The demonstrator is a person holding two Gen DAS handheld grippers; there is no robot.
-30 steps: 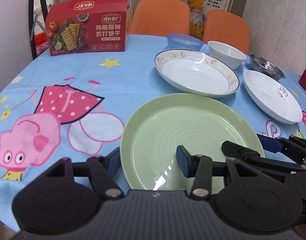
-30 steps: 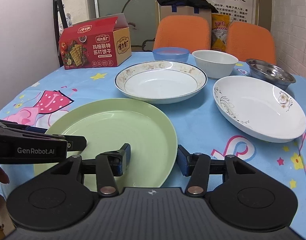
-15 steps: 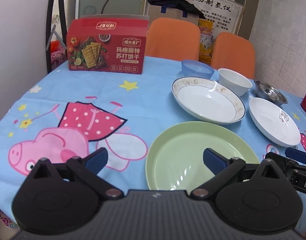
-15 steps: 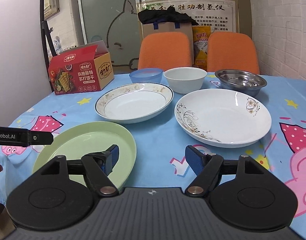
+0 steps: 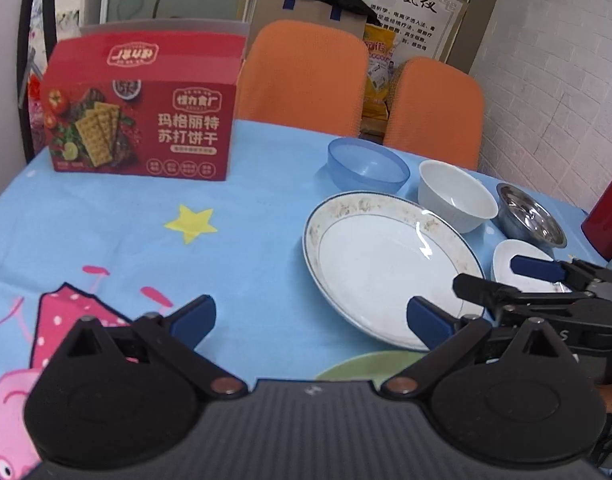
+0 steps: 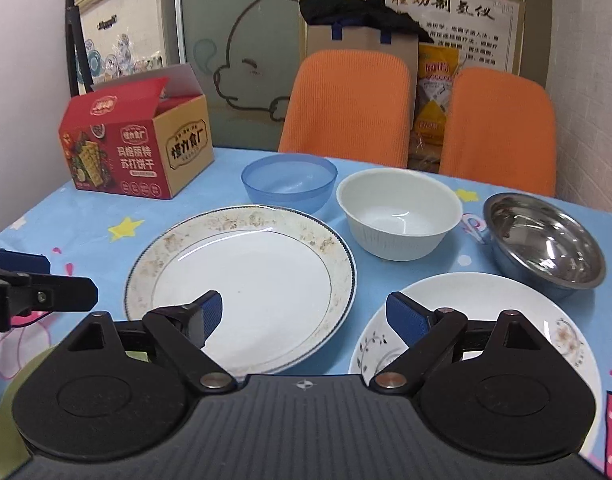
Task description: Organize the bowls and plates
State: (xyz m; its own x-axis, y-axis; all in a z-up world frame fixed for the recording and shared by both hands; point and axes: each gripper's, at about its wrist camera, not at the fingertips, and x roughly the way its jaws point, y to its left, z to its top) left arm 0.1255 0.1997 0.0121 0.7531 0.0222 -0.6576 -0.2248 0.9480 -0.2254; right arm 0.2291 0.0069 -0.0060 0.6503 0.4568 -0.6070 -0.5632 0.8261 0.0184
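Since a second earlier both grippers had let go of the green plate [image 5: 370, 364] and drawn away from it, so it showed only as a sliver at the bottom edge of the left wrist view.

The table [image 6: 86, 216], under a blue cartoon cloth, filled both frames. The red cracker box [image 5: 140, 114] stood at upper left. The gold-rimmed plate [image 6: 242, 284] lay at centre of the right wrist view, with the white plate with vine print [image 6: 506, 332] at lower right. Behind them, in a row across the middle, sat the blue plastic bowl [image 6: 288, 182], the white bowl [image 6: 400, 212] and the steel bowl [image 6: 544, 240].

The left gripper [image 5: 310, 322] and the right gripper [image 6: 302, 316] both had their jaws spread wide, with nothing held.
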